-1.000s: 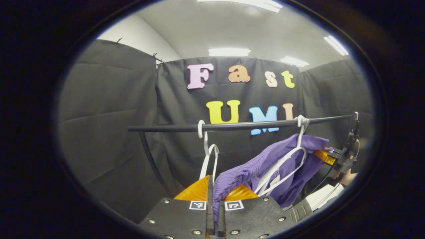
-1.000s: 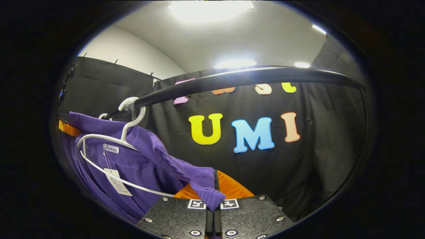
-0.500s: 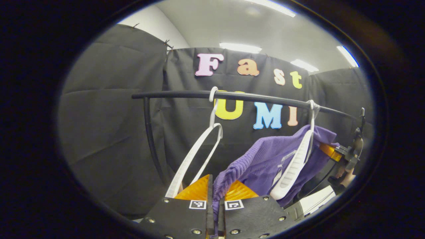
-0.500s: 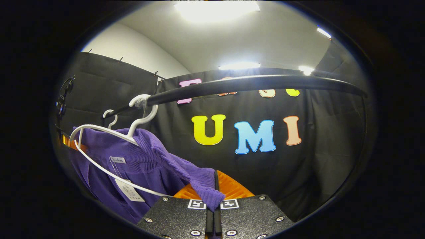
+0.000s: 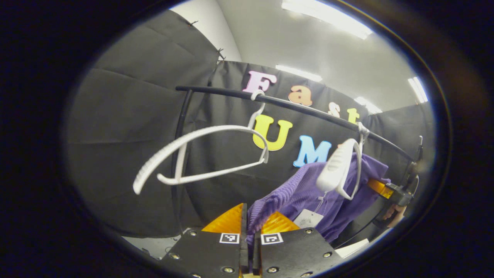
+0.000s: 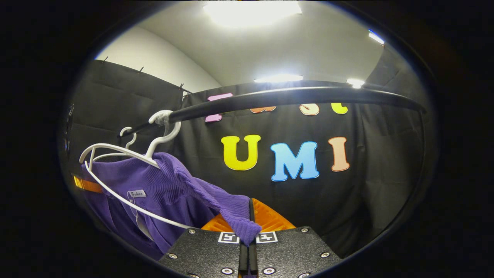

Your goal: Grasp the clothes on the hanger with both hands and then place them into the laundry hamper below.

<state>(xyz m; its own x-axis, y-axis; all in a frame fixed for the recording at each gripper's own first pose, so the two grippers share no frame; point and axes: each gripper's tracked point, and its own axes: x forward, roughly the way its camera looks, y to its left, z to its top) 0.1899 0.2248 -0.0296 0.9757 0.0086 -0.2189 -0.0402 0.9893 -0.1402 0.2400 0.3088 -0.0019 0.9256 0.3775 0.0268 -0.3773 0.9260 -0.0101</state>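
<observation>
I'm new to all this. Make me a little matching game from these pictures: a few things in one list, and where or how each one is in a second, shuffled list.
Things
1. purple sweater
2. empty white hanger
3. black rail
4. paper tag

States
A. swung out sideways, hook on the rail
B. pinched at each end by a gripper
C. dangles below the sweater's collar
D. runs across the top, carrying both hangers

Pairs: 1-B, 2-A, 3-D, 4-C
</observation>
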